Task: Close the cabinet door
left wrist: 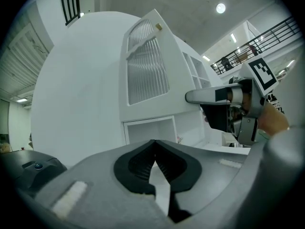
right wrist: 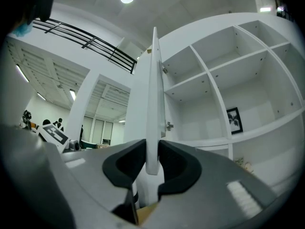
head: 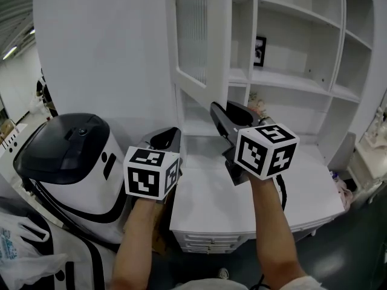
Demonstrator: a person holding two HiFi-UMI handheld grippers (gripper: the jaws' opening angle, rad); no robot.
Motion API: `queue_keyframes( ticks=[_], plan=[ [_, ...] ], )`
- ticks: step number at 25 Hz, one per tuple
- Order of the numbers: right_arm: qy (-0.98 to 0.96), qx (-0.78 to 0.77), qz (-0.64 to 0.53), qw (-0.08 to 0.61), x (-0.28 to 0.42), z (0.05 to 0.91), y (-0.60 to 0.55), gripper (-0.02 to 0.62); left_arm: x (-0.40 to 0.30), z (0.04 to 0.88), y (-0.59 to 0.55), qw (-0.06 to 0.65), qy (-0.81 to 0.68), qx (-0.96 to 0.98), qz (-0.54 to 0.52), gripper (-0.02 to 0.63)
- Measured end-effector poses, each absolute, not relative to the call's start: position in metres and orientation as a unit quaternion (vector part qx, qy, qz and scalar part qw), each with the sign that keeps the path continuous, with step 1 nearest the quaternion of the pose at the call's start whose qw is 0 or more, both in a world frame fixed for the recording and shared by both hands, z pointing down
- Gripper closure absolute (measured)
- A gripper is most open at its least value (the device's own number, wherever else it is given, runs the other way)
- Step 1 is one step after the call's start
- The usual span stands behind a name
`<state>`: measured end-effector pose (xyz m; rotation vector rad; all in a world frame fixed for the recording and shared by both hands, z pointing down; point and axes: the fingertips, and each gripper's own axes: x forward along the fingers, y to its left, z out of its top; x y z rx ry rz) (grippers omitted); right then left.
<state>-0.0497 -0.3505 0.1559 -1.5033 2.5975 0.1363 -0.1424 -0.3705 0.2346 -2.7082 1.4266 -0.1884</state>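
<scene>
Head view first: what surface and room is this?

A white countertop [head: 205,204] over drawers [head: 202,241], with open white shelves [head: 290,80] rising behind it. A small framed picture [head: 260,50] stands in one compartment. To the left, against a plain white wall, sits a black-and-white machine [head: 66,156], with a plastic bag [head: 15,246] near it.

Where is the cabinet door?

The cabinet door [head: 196,38], with its ribbed pane, stands swung out from the shelves' left side, above the counter.

And the tools?

The right gripper [right wrist: 152,149] has its jaws narrowed onto the door's free edge, a pad flat against each face. The left gripper [left wrist: 154,144] has its tips together with nothing between them. It hangs level beside the counter's left end, well short of the door.

What can't you make out?

In the head view the right gripper's body covers the door's lower corner, so the hold shows only in the right gripper view, where the door is edge-on. The marker cubes hide part of the counter's front. Some small things on the low shelf are too tiny to name, and the shelves run out of frame at the right.
</scene>
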Motion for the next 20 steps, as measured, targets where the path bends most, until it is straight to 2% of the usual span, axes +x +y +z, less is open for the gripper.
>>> queue_keyframes(
  ticks=[20],
  plan=[
    [0.863, -0.499, 0.037, 0.072, 0.019, 0.156, -0.385, 0.517, -0.069, 0.228, -0.398, 0.037, 0.444, -0.894, -0.047, 0.606]
  ],
)
